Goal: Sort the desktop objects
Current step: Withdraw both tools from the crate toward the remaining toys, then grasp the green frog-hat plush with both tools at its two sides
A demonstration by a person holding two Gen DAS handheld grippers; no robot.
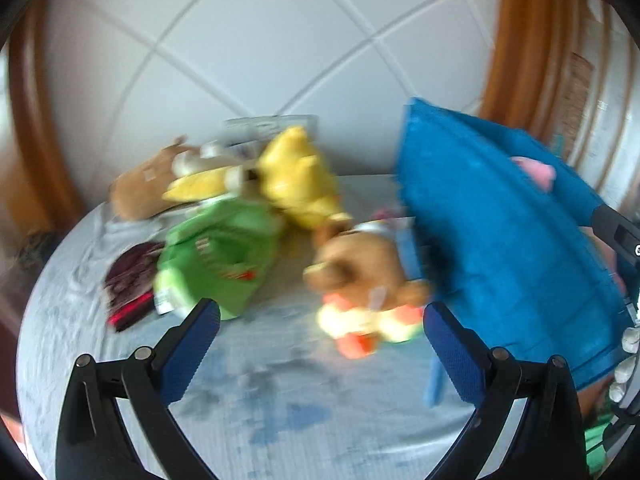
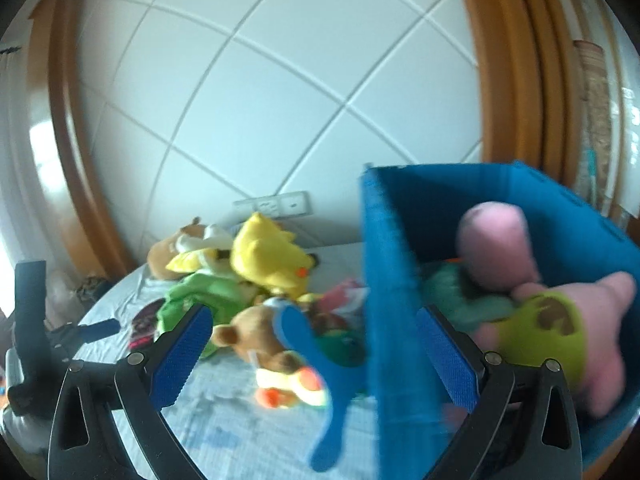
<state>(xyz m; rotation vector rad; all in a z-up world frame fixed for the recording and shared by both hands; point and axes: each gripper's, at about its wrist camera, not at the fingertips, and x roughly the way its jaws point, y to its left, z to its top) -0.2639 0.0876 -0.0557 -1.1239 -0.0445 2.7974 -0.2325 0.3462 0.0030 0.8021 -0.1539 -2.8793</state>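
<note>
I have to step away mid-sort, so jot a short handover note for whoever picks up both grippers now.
Left gripper: open, empty, facing the pile.
Right gripper: open, empty, at the blue bin wall.
Done: pink starfish plush and other soft toys lie in the bin.
Left on the grey cloth: yellow plush, brown bear, green bag, tan plush, dark packet, blue paddle-shaped thing.
</note>
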